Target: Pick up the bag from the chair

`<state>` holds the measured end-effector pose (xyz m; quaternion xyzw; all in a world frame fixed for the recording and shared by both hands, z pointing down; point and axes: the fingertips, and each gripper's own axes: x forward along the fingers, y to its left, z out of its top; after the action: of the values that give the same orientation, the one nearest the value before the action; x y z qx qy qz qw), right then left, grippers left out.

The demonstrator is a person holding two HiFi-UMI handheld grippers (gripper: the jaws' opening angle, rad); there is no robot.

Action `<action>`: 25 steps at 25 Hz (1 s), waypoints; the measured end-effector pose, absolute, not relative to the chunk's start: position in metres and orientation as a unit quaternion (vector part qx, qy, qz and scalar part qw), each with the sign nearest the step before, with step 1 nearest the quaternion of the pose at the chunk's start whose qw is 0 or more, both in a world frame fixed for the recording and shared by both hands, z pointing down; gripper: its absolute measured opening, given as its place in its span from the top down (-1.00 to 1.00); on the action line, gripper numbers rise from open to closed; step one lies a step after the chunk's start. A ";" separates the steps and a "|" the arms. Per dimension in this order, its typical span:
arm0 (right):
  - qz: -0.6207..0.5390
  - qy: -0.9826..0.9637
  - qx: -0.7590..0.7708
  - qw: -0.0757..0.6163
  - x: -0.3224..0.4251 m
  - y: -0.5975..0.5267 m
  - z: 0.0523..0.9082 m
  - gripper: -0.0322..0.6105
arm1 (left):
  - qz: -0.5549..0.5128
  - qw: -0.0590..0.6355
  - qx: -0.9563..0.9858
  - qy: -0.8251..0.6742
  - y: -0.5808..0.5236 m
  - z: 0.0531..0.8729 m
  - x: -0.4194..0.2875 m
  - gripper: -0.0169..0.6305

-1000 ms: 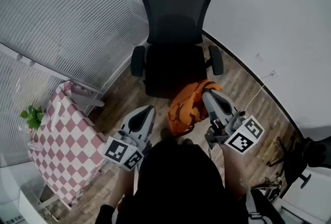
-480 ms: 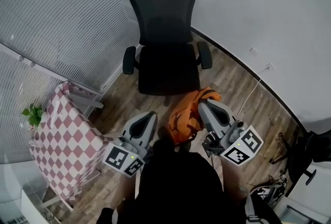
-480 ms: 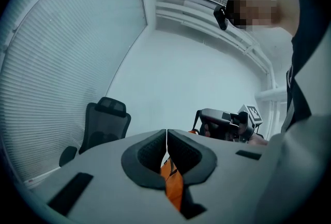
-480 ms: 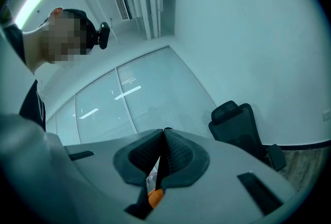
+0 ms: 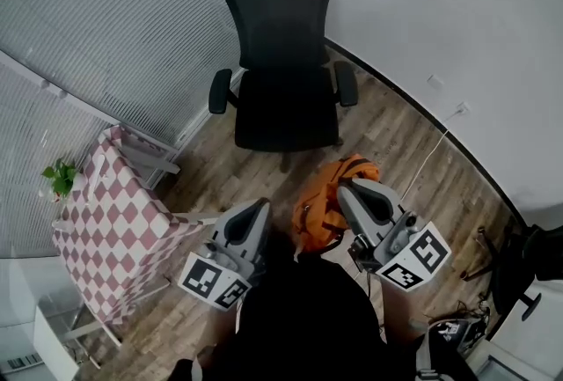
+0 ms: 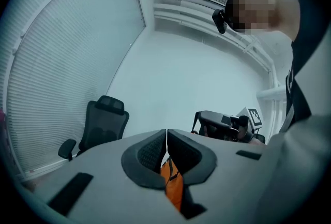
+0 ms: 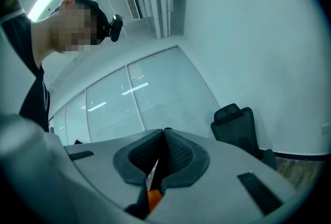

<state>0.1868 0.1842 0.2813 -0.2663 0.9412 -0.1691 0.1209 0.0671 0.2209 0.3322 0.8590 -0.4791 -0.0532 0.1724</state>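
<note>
While we hold the orange fabric bag (image 5: 318,210), left tongs (image 5: 253,210) clamped on its fabric, right tongs (image 5: 349,193) pinching another part, black mesh office chair (image 5: 283,102) well apart ahead.

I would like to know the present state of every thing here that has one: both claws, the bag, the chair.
left claw: shut on the bag's orange fabric.
right claw: shut on the bag.
bag: off the chair, held between both claws.
chair: upright, seat empty.
</note>
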 end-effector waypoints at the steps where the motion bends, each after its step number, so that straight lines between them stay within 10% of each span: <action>1: -0.167 0.942 -0.266 0.119 0.188 0.188 0.282 0.81 | -0.053 0.171 0.859 -0.479 0.225 0.332 0.069 0.84; 25: -0.197 0.929 -0.271 0.156 0.206 0.226 0.287 0.81 | -0.044 0.169 0.849 -0.498 0.261 0.333 0.068 0.84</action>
<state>0.2059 0.2256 0.2869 -0.2708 0.9293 -0.1969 0.1560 0.0683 0.2608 0.3331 0.8495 -0.4979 -0.0438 0.1690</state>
